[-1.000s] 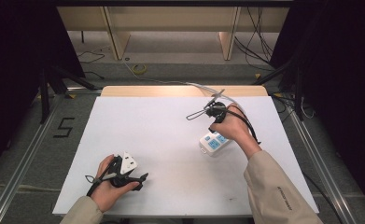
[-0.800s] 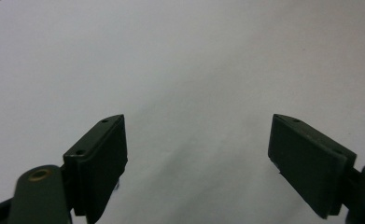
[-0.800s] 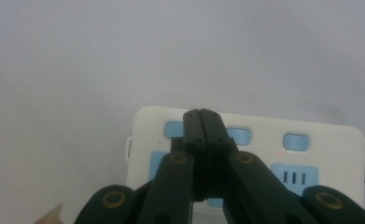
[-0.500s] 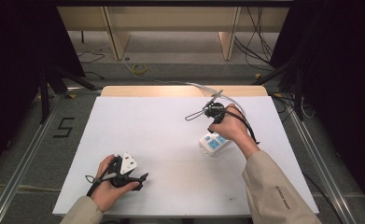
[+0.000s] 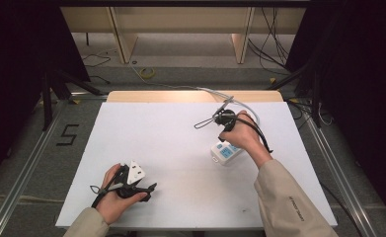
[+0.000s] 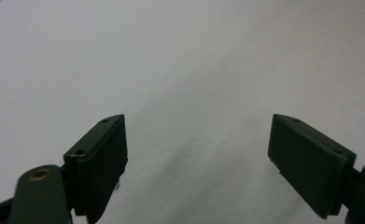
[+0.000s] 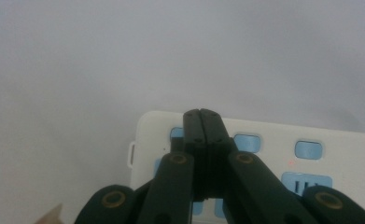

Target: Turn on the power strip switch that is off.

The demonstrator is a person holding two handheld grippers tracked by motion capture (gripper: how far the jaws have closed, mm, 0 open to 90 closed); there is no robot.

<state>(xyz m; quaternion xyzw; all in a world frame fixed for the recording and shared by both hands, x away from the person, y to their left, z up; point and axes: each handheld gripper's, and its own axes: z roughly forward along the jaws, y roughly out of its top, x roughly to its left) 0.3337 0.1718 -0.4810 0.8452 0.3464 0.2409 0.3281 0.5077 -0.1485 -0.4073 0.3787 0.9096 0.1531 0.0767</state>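
White plastic power strip with pale blue sockets (image 5: 226, 153) is lying on the right half of the big white worktop (image 5: 171, 143), well away from the near edge. It is sitting right under the person's right hand (image 5: 244, 138), so this hand is much the nearer one. The left hand (image 5: 115, 197) is resting far off, at the near left corner of the worktop.

The strip's long side is running slantwise, from the near left up toward the far right. A white cord (image 5: 240, 102) seems to be running off from around there toward the back edge.

The right claw (image 7: 202, 114) is pointing down at the strip, and its tips are sitting over the top face, between two of the blue sockets. Its two black jaws are pressing flat against each other with nothing in between. It looks like the closed tip is getting ready to push down on something on the strip, maybe a switch, so the strip is lying straight ahead of the tip and just below it. I cannot tell if the tip is touching yet.

The left claw (image 6: 196, 154) is gaping wide with nothing in it, and bare worktop is lying in front of it.

A black number 5 (image 5: 68, 134) is marked on the floor to the left of the worktop. The small marks on the strip are too blurry to read.
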